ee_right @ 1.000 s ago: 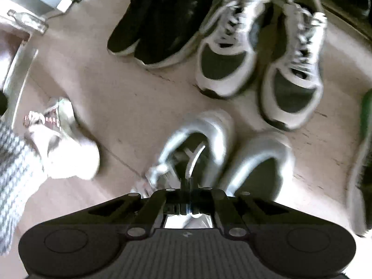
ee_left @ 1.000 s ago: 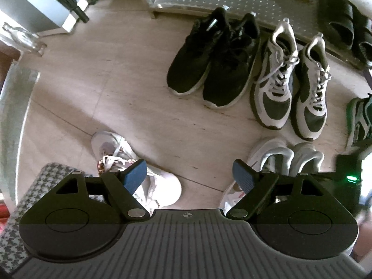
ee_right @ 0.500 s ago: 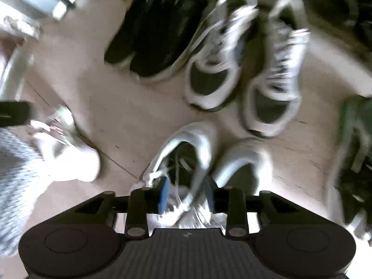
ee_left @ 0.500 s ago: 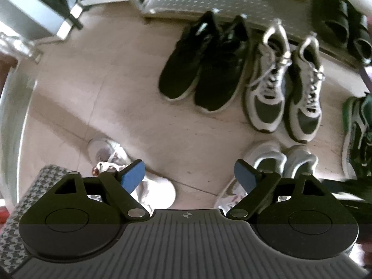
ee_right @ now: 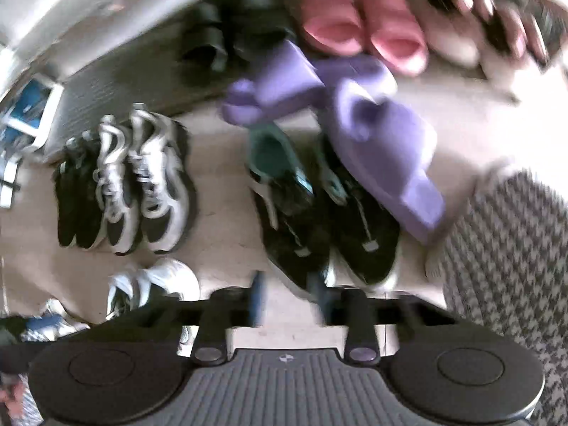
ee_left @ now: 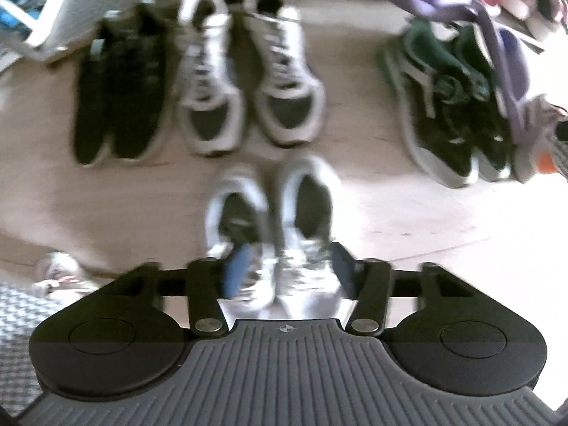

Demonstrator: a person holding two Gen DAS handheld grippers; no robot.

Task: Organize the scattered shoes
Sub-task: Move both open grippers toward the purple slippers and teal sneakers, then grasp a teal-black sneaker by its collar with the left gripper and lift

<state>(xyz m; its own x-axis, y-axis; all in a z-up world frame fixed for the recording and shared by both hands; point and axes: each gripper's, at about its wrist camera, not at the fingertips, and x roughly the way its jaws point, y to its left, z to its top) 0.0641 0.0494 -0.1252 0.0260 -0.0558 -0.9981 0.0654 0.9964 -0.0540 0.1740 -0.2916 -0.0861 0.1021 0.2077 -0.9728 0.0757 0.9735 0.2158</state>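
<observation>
A pair of white sneakers point(ee_left: 273, 209) lies side by side on the floor, toes toward me. My left gripper point(ee_left: 289, 268) hangs straight above their toes. Its jaws are closing, with a gap still between the blue pads point(ee_left: 236, 269) and nothing pinched. My right gripper point(ee_right: 289, 300) hovers higher, just short of the toes of a dark green pair point(ee_right: 294, 220). Its jaws are closing too, over bare floor. Two purple slippers point(ee_right: 387, 156) lie askew, one across the green pair. The view is blurred.
Black sneakers point(ee_left: 117, 106) and grey-white sneakers point(ee_left: 245, 88) stand paired along a metal platform point(ee_right: 117, 85). Black sandals point(ee_right: 227, 35) and pink slippers point(ee_right: 362, 28) sit on it. A small white shoe point(ee_left: 53, 269) lies at the left. Houndstooth cloth point(ee_right: 514, 266) fills the right.
Left gripper slid right until it hung over the white pair, and its jaws narrowed. Right gripper, shut over a white sneaker before, parted its jaws, rose and swung right toward the green pair.
</observation>
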